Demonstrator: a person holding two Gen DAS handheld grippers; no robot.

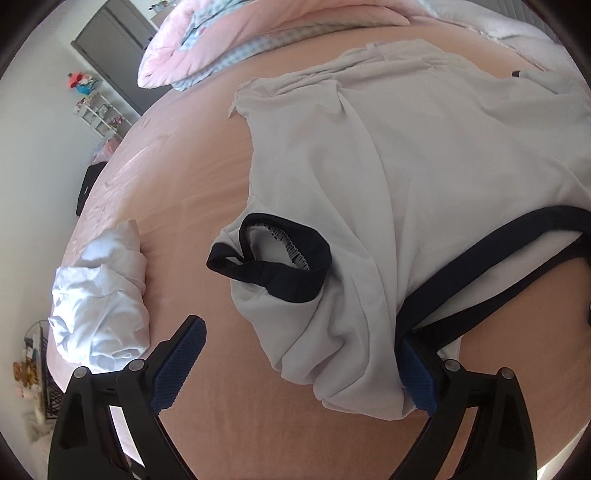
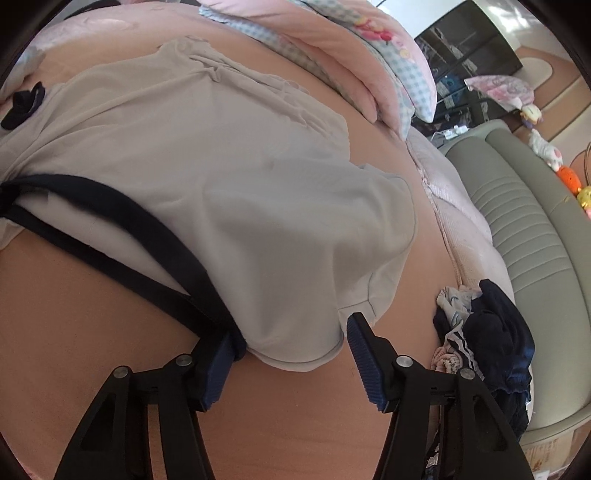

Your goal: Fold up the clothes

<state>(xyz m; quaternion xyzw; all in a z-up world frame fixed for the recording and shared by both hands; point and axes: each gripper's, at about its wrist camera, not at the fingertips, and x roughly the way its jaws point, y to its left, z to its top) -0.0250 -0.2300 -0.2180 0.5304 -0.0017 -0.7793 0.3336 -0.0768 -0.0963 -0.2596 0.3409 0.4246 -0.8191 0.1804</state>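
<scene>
Pink bedsheet (image 1: 192,177) fills both of my views, and the white shirt with navy trim (image 1: 424,155) lies spread across it, its navy collar (image 1: 498,240) toward me and a navy-cuffed sleeve (image 1: 273,254) flopped beside the body. Beyond the shirt sits a pink quilt (image 1: 229,33); left of the shirt is a crumpled white garment (image 1: 99,295), and right of it a dark heap of clothes (image 2: 491,332).

My left gripper (image 1: 303,354) stands wide, released, with the shirt's near shoulder bunched between the jaws but not pinched. My right gripper (image 2: 288,350) is about half spread around the other shoulder corner by the collar; the pads do not press the cloth, so it grasps nothing yet.

I judge the step is taking both shoulders. To do it well I should seat each pad under and over a single clean edge near the collar, clench evenly, and keep the left grip clear of the loose sleeve.
</scene>
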